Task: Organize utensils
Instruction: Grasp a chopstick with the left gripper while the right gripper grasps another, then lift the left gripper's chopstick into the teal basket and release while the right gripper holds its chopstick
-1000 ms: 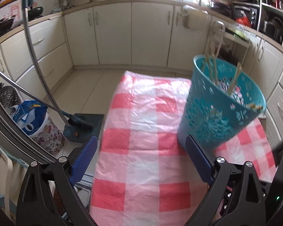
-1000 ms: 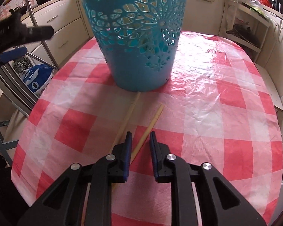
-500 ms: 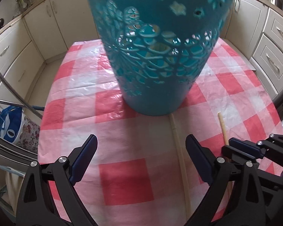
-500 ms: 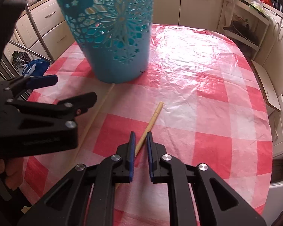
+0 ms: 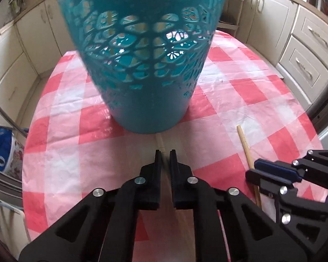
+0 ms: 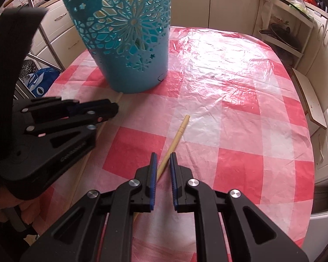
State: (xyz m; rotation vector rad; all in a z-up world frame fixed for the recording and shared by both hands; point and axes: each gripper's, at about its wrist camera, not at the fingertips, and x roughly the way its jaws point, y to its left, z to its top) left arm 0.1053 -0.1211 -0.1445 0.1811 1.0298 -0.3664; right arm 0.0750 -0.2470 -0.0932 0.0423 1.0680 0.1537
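Left wrist: left gripper (image 5: 164, 152) fingers apparently pinch a chopstick (image 5: 160, 143).

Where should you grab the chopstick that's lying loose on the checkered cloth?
Grab the chopstick around its thin middle, coming down from above with one of the right gripper's fingers on each long side. It lies flat on the tablecloth, clear of the blue basket, so probably nothing blocks that approach.

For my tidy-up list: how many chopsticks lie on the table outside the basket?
2. One chopstick runs between the left tongs; the other between the right tongs. More may stand inside the basket.
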